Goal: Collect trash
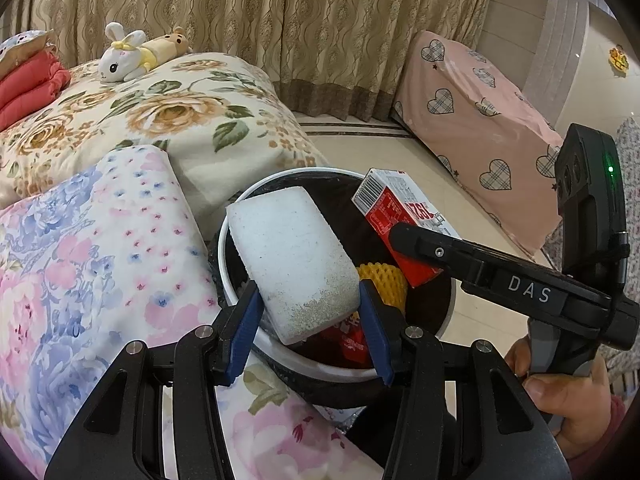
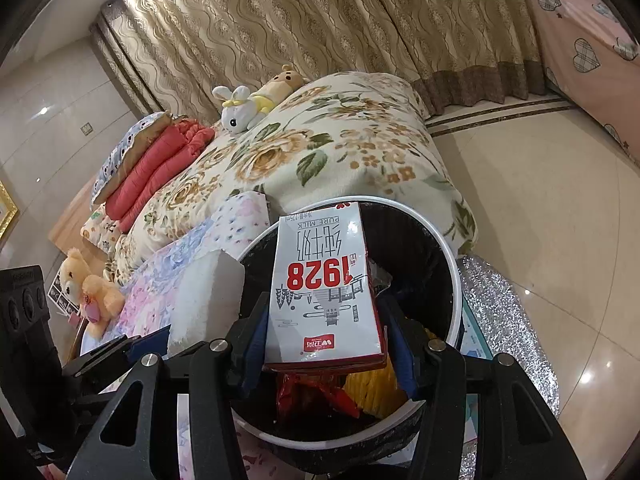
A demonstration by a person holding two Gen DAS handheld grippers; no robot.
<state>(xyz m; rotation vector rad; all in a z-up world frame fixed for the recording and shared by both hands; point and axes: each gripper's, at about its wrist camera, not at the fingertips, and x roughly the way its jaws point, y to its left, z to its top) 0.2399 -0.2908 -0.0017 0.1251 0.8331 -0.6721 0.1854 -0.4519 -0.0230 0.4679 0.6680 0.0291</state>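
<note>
Both claws hover over the bin: left claw clamps foam block, right claw clamps milk carton.

Foam block: white, porous, finely grainy, matt; speckled grit along its lower edge.
Milk carton: printed coated paperboard, smooth, slight sheen.
Bin rim: white smooth plastic; liner inside black, crinkled film.
Fruit net: yellow foam mesh, at 5 o'clock inside the bin.
Gripper pads: blue, matt, rubbery.
Floor: glossy tile, reflective.
Quilt: floral cloth, soft.
</note>
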